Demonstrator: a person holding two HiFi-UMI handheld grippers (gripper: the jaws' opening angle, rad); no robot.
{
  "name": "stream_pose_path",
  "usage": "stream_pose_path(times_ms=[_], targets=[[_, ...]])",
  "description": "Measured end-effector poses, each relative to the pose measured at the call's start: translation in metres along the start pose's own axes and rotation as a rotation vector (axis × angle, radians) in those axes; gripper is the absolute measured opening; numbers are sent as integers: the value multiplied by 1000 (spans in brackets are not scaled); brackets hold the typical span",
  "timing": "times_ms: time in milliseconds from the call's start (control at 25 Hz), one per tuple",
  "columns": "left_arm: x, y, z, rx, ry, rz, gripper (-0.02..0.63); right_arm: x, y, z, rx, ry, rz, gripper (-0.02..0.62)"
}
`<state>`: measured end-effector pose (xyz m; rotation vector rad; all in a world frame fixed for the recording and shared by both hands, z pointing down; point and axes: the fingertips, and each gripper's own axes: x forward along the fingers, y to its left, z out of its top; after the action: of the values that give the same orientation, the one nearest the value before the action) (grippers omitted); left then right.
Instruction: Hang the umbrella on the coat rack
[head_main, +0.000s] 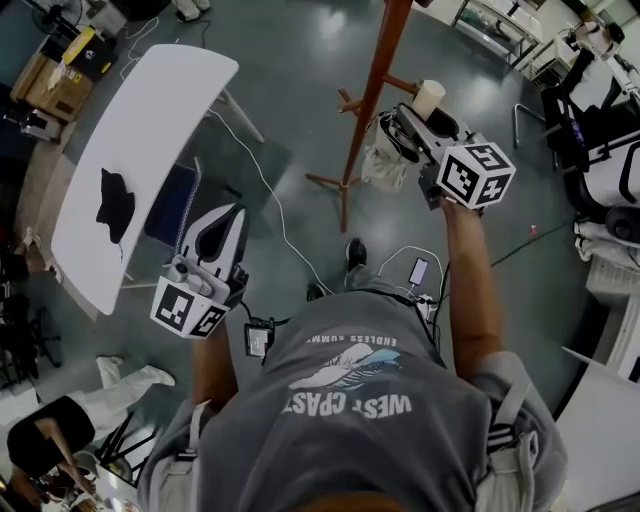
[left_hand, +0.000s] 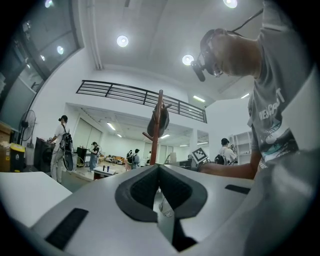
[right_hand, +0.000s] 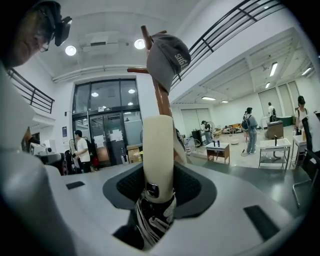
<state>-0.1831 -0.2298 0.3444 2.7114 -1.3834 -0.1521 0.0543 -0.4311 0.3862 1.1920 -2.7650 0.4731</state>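
The folded umbrella has a cream handle (head_main: 428, 98) and a black-and-white canopy (head_main: 385, 155). My right gripper (head_main: 412, 122) is shut on the umbrella where the handle (right_hand: 158, 150) meets the bunched canopy (right_hand: 154, 220), and the handle points away from it. The brown wooden coat rack (head_main: 372, 85) stands just left of the handle. Its pole (right_hand: 160, 97) rises behind the handle and carries a grey cap (right_hand: 167, 57). My left gripper (head_main: 222, 225) hangs low by the person's left side, shut and empty. Past the left gripper (left_hand: 159, 167) the coat rack (left_hand: 155, 145) shows farther off.
A white table (head_main: 150, 110) with a black item (head_main: 115, 205) stands at the left, and a white cable (head_main: 265, 185) trails from it across the floor. A phone (head_main: 418, 270) lies by the person's feet. Chairs (head_main: 600, 130) stand at the right. Other people stand in the background.
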Motion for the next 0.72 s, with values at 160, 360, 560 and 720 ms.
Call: stream_pose_path(times_ms=[160,360,560,720], targets=[[0,0,-2,-2,3,8,17,7,7,-4,-31,17,11,169],[-2,-3,-5,-7,6,17,17,12,13,-14,-39,44,29,169],[-6,-4,-8,-11,14,22,17,16,18,-30,-23,73,42,169],[-8,-7,-10,-13,18,20,17,18,20,-45,-9,100,48,169]])
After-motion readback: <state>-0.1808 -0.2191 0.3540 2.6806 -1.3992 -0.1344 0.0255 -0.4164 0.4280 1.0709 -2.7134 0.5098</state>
